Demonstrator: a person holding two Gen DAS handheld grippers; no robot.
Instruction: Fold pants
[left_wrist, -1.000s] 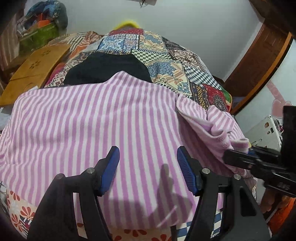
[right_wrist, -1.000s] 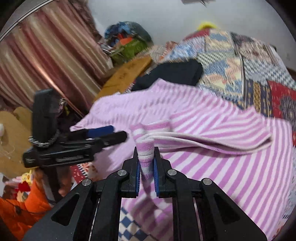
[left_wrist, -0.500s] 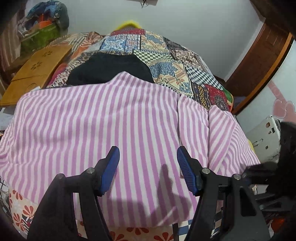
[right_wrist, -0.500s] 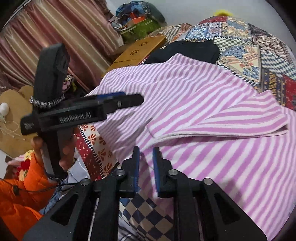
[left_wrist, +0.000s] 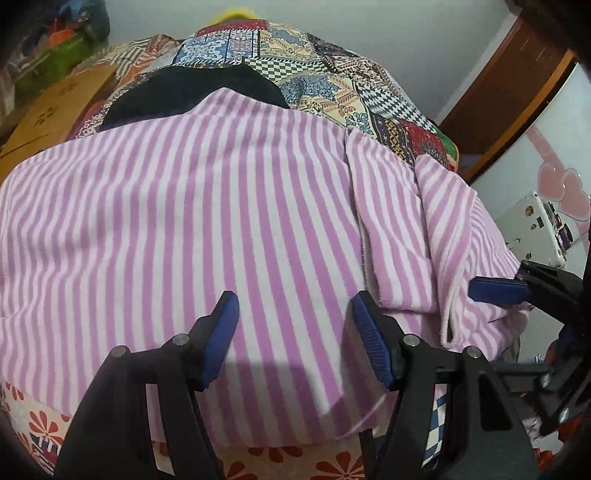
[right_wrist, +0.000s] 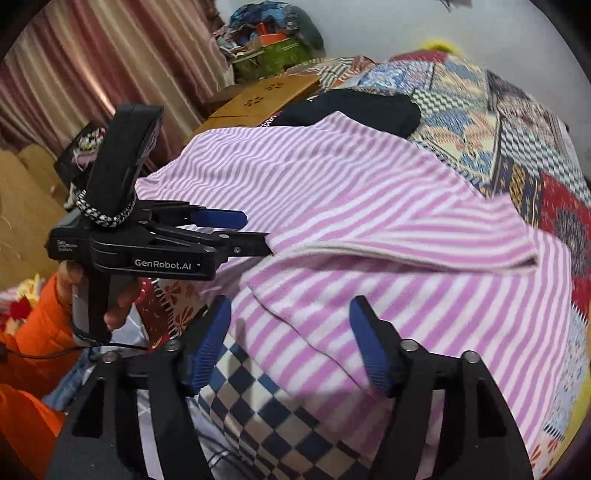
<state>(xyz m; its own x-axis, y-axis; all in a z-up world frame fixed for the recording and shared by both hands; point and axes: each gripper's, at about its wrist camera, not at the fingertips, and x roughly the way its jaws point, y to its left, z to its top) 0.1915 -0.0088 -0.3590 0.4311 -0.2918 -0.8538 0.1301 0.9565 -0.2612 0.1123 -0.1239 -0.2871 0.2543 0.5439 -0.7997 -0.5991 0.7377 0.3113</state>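
One pair of pants (left_wrist: 207, 221), pink-and-white striped, is lying spread over a patchwork quilt (left_wrist: 332, 85) on a bed; a folded flap (right_wrist: 406, 232) of the same cloth is resting on top toward the right side. One black garment (left_wrist: 192, 92) is lying on the quilt just beyond the pants, its near edge tucked under them. A white wall (left_wrist: 369, 33) is standing behind the bed.

Two grippers are in play. The left gripper (left_wrist: 293, 332) is hovering over the near part of the pants with its jaws standing apart, stripes showing between the blue pads, nothing pinched. The right gripper (right_wrist: 290, 339) is hanging over the near edge of the pants and a checked cloth (right_wrist: 258, 402) below it; its jaws are opening, with cloth visible under the gap but the pads not pressing on it.

Left view only: a brown wooden door frame (left_wrist: 517, 85), a white panel with pink hearts (left_wrist: 557, 184), and a small white device (left_wrist: 535, 229) beside the bed. The right gripper's blue pad (left_wrist: 495, 290) is poking in at the right edge.

Right view only: striped maroon curtains (right_wrist: 92, 74), one hand (right_wrist: 118, 306) in an orange sleeve (right_wrist: 33, 332) gripping the left gripper's handle. Both views are showing a tan wooden board (right_wrist: 258, 99) and a heap of clutter (right_wrist: 273, 40) by the far wall.
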